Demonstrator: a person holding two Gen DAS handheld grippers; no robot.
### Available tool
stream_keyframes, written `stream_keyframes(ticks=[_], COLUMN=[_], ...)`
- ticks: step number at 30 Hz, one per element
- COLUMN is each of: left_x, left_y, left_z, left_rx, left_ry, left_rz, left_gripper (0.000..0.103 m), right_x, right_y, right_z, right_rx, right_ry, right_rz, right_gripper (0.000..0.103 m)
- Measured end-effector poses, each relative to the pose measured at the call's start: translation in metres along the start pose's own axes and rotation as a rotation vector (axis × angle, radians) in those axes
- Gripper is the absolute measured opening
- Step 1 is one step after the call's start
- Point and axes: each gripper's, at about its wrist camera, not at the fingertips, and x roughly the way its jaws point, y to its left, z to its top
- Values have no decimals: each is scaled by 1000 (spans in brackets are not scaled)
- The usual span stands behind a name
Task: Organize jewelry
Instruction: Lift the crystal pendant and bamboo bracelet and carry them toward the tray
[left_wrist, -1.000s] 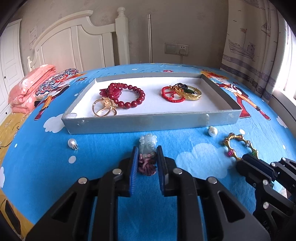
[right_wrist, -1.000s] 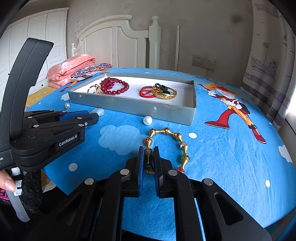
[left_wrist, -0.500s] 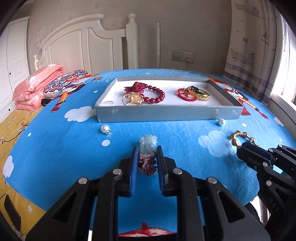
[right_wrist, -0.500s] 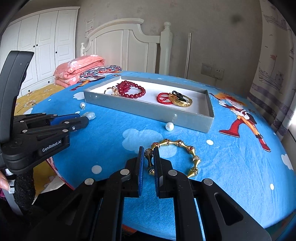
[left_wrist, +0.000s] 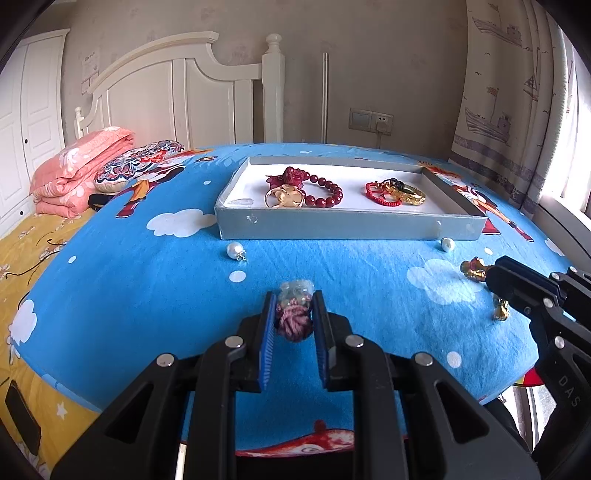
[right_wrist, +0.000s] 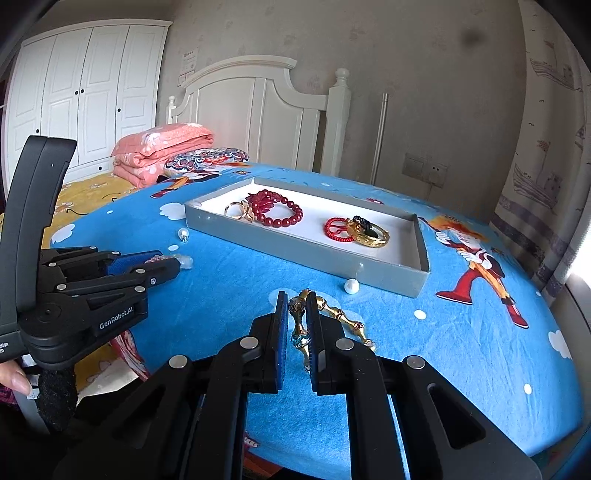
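The left claw is clamped on a pale jade pendant with a dark red knotted tassel; its long axis runs straight along the blue pads, the stone end poking out past the tips toward the tray and the knot sitting back between the pads. From the other side, the left claw shows the lettering "GenRobot.AI" on its black body.

The right claw is closed on one end of a gold beaded bracelet. The gripped end stands roughly along the fingers, and the rest of the curve trails off to the right and lies on the blue cartoon sheet of the bed. In the left view the right claw carries the letters "DAS" on its arm, the rest cut off.

Just ahead of the right claw lies a loose pearl, touching or nearly touching the near wall of the grey tray. Another pearl with a small hook lies ahead and left of the left claw. Inside the tray are a red bead bracelet, a gold ring piece, a red cord bracelet and a gold bangle.
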Motion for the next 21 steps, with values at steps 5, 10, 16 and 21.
stream_keyframes(ticks=[5,10,16,21], left_x=[-9,-18,-17,-17], left_y=[-5,-7,-4,3], left_z=[4,15,19,10], left_rx=[20,26,12,-1], left_ry=[-40,-67,-48,-39], left_rz=[18,25,-11,-23], left_gripper=[17,1,1,51], right_x=[-9,-17,-15,-11], right_y=[-4,-8,-9,-7], right_z=[5,13,14,11], right_rx=[27,47,49,48], right_ry=[-34,-60,-54,-33], right_rz=[-14,-20,-18,-3], right_gripper=[9,9,9,9])
